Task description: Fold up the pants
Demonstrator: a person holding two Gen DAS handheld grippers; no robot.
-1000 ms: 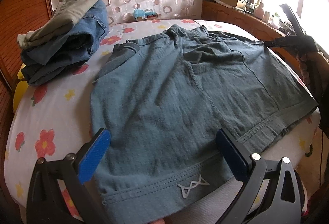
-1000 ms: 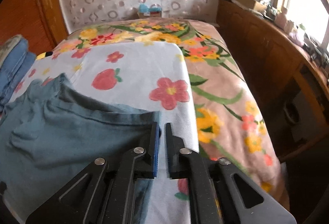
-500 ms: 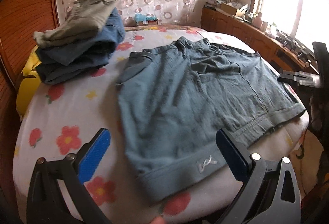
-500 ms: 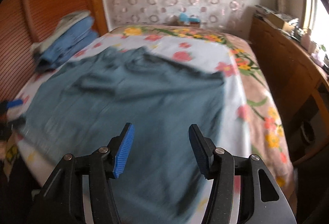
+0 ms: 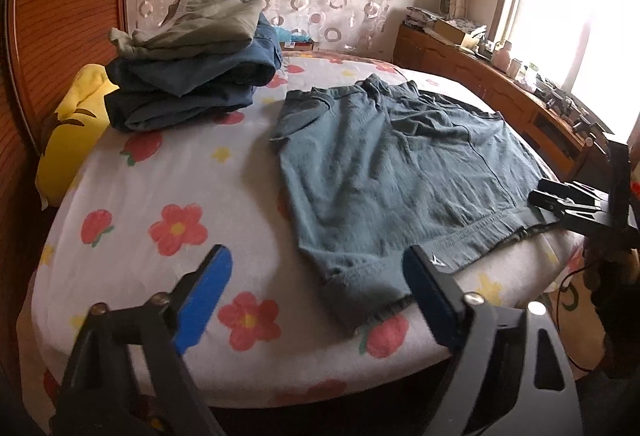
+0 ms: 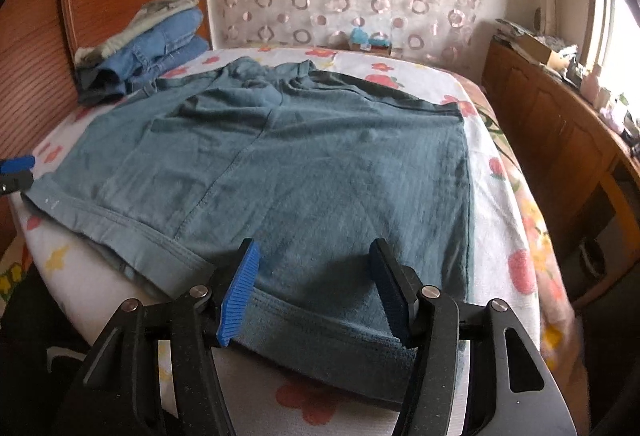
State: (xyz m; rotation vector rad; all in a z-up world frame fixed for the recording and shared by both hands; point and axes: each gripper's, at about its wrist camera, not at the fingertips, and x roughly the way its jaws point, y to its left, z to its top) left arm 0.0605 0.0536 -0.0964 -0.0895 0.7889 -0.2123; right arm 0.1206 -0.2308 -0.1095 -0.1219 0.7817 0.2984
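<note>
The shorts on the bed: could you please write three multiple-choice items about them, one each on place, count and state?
1. Where is the clothes pile relative to the shorts in the left wrist view?
A. Far left
B. Near right
C. On top of them

2. How many shorts lie spread out on the bed?
A. One
B. Two
C. Three

3. How are the shorts?
A. Rolled up
B. Spread flat
C. Hanging off a claw

Answers: 1 A, the pile sits by the headboard, left of the shorts. 2 A, only one teal pair lies spread. 3 B, they lie open on the sheet, unfolded, no claw gripping them.
</note>
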